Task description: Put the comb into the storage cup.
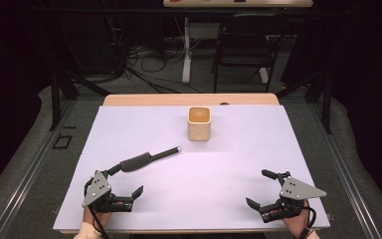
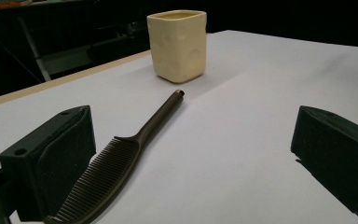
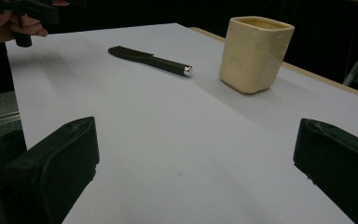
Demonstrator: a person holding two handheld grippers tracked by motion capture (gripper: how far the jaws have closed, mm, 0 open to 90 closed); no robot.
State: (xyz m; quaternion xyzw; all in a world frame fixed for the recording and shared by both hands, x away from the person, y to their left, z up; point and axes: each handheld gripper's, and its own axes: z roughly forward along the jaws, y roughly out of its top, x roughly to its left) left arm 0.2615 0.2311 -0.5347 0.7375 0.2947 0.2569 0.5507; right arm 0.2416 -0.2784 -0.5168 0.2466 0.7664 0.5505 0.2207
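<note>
Left tongs [image 1: 127,186] gape beside comb [image 1: 144,159], handle toward cup [image 1: 199,123]

Looks like a lab or test room. Dark curtains all round, loose cables [image 1: 144,57] on grey carpet beyond the table [image 1: 189,99]. Black chair [image 1: 243,45] and stand legs further back.

The white table [image 1: 258,149] is evenly lit from above; surroundings are left dark, shadows are kept soft, and near fingers [image 2: 51,158] are blurred.
</note>
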